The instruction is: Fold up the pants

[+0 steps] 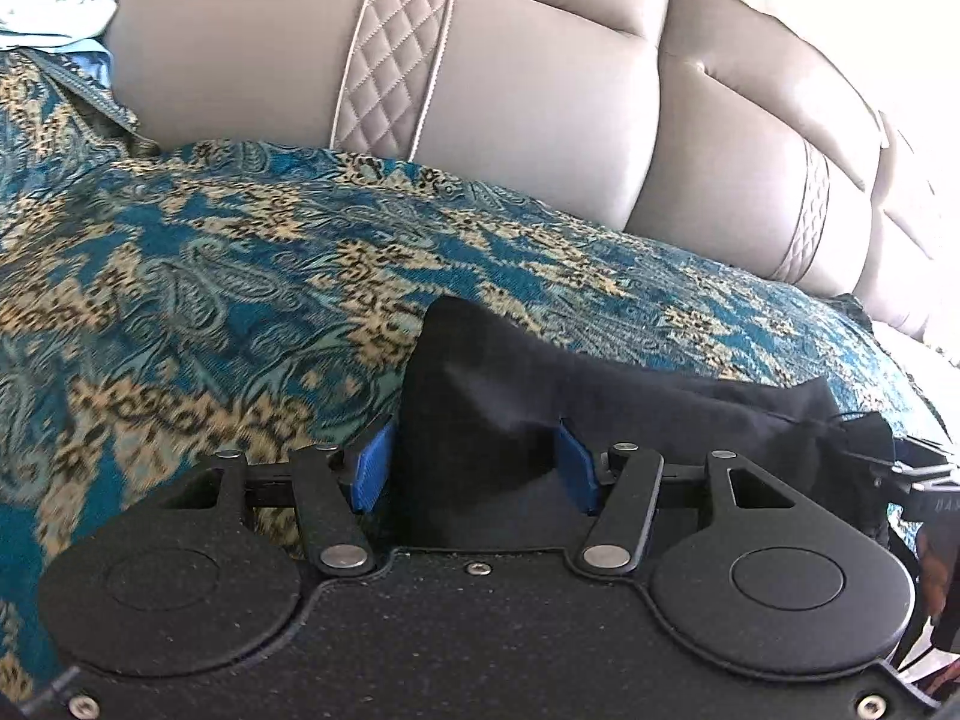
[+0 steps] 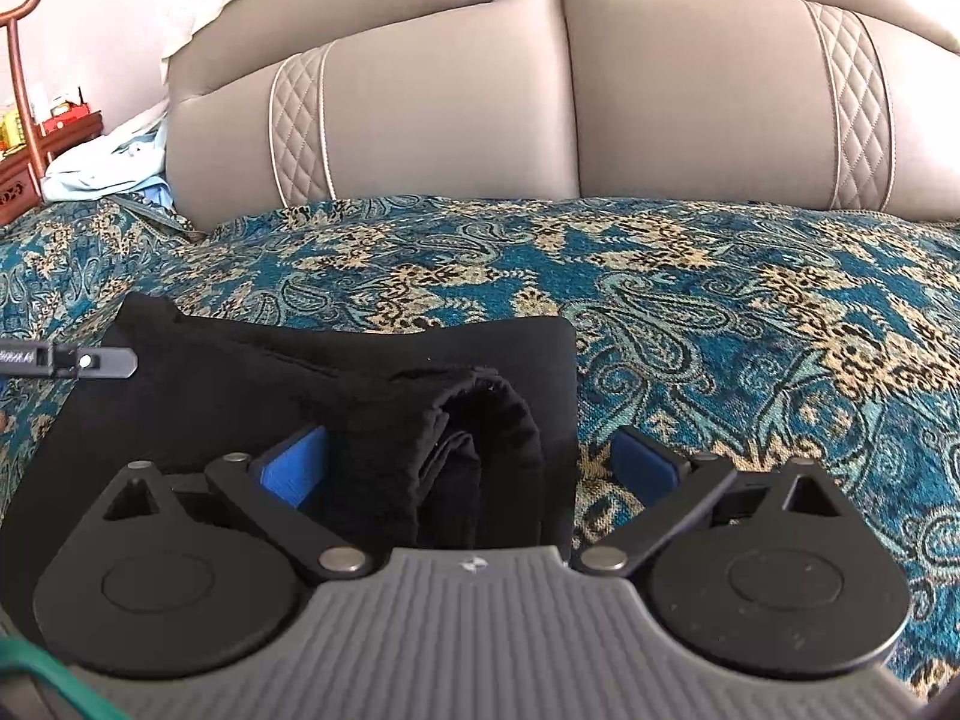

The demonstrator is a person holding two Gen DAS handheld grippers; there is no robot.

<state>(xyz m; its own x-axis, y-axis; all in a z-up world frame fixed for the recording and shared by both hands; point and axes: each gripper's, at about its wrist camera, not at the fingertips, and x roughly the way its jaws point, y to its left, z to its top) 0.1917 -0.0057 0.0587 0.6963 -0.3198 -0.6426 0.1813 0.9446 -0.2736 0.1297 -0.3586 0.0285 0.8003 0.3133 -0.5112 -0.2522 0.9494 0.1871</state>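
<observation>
While spread on the patterned bedspread [image 2: 720,276] below the padded headboard [image 2: 660,96], black pants [image 2: 336,372] already doubled into a compact, layered bundle, waistband edge [image 2: 486,420] curled toward the right wrist view. Left gripper [image 1: 474,468] around a raised peak of the black cloth, blue pads at either side of it; true pinch or loose contact not readable. Right gripper [image 2: 468,468] with jaws wide apart, straddling the bundle's near end, pads clear of the fabric. Judged late in the task: main folds done, a last fold or smoothing perhaps left. Hidden: bundle's underside, count of layers, near edge behind both gripper bodies; pale laundry [image 2: 108,168] at far left indistinct.
</observation>
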